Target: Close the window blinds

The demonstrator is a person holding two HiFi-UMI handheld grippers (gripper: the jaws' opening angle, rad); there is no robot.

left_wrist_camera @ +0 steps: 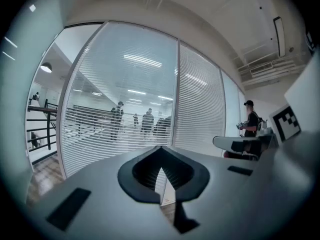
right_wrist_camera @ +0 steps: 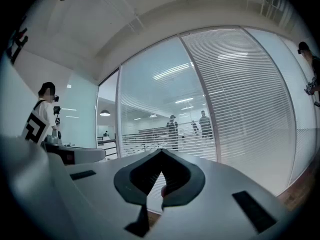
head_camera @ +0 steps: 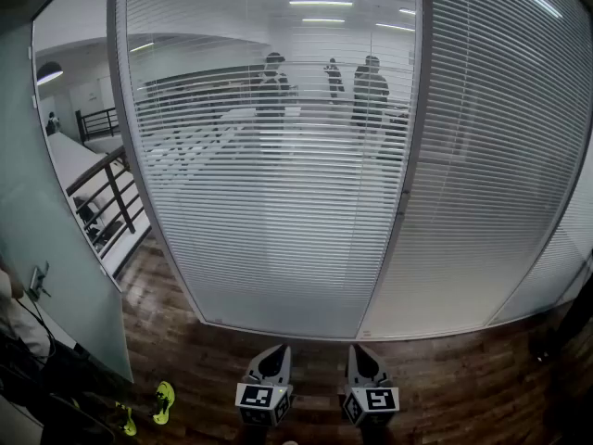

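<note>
Left claw (head_camera: 278, 350) and right claw (head_camera: 359, 350) both closed on nothing, I face the see-through blinds (head_camera: 269, 174) well ahead and above them, slats running crosswise, the thin rod (head_camera: 405, 156) by the frame post (head_camera: 375, 295) nearer my right claw.

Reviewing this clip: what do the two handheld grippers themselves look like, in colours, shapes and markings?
The left gripper and right gripper have light grey bodies tapering to a point. Each carries a marker cube with black-and-white squares. Their own views show black ribbed pads around a spade-shaped opening, plus black rectangular patches. No cables or sleeves show.
</note>
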